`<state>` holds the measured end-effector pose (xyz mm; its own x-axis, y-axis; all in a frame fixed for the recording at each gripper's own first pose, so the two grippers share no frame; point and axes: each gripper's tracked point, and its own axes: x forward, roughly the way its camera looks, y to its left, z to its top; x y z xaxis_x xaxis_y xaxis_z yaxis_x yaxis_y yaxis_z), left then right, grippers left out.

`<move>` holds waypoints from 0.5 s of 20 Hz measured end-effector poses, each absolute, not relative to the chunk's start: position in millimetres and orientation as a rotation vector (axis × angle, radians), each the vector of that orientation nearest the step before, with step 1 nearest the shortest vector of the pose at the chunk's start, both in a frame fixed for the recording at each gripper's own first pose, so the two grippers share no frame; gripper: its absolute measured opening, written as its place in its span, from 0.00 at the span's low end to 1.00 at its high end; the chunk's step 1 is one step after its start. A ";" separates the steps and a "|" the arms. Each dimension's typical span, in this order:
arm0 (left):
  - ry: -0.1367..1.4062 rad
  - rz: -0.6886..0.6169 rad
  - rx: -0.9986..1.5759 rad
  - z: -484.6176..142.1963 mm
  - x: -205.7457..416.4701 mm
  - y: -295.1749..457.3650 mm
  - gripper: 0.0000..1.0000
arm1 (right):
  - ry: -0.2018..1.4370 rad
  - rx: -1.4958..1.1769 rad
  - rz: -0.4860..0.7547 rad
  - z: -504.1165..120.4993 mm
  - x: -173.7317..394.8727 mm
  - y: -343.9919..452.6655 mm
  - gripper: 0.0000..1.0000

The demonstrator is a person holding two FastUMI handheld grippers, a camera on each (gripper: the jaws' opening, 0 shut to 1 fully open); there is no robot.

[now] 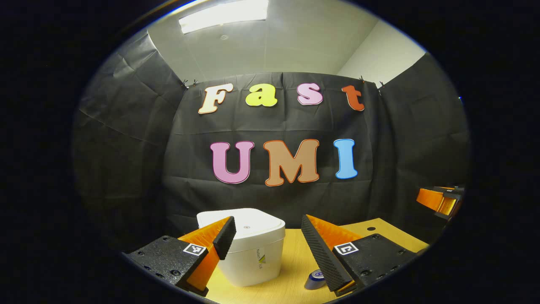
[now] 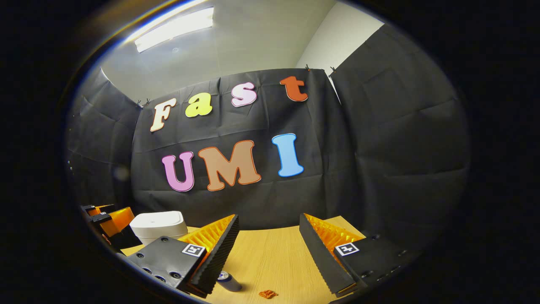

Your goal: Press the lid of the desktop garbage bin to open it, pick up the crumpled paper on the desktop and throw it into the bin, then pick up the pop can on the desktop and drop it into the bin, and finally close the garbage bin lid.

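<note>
Black cloth walls close off the booth behind a pale wooden bench (image 1: pixel 291 270), with a white ceiling and a lit panel overhead.

From the left gripper view, the left tool (image 1: pixel 265 240) hangs above the bench with its two fingers spread wide and nothing between them. The white garbage bin (image 1: pixel 253 249) stands just ahead of it, partly behind the left finger; its lid (image 1: pixel 249 223) lies flat and closed, so nothing of the inside can be seen. Low beside the right finger, the pop can (image 1: pixel 315 279) shows only its blue top and part of its side; it sits apart from the bin, to that tool's right. Far off to the right, part of the other tool shows at the edge.

From the right gripper view, the right tool (image 2: pixel 269 240) is likewise released, fingers wide apart and holding nothing. The bin (image 2: pixel 158 226) stands well off to its left, lid down. The can (image 2: pixel 229 282) lies on its side on the bench just under the left finger. A small orange crumpled paper (image 2: pixel 268 294) rests on the bench near the can, below the gap between the fingers, touching neither. The left tool (image 2: pixel 109 219) shows at the far left, beside the bin.
</note>
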<state>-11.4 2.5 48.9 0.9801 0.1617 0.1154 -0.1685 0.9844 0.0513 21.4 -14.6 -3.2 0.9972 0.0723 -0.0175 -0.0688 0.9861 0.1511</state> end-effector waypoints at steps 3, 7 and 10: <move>-0.114 0.178 0.062 49.7 -9.6 9.0 0.94 | 0.021 0.146 0.070 -3.1 24.8 -13.4 0.95; -0.116 0.230 0.078 48.6 7.7 33.0 0.94 | 0.034 0.136 0.077 -6.7 27.8 -8.1 0.95; -0.105 0.258 0.123 46.2 28.7 50.6 0.94 | 0.042 0.119 0.075 -8.0 25.0 -9.1 0.95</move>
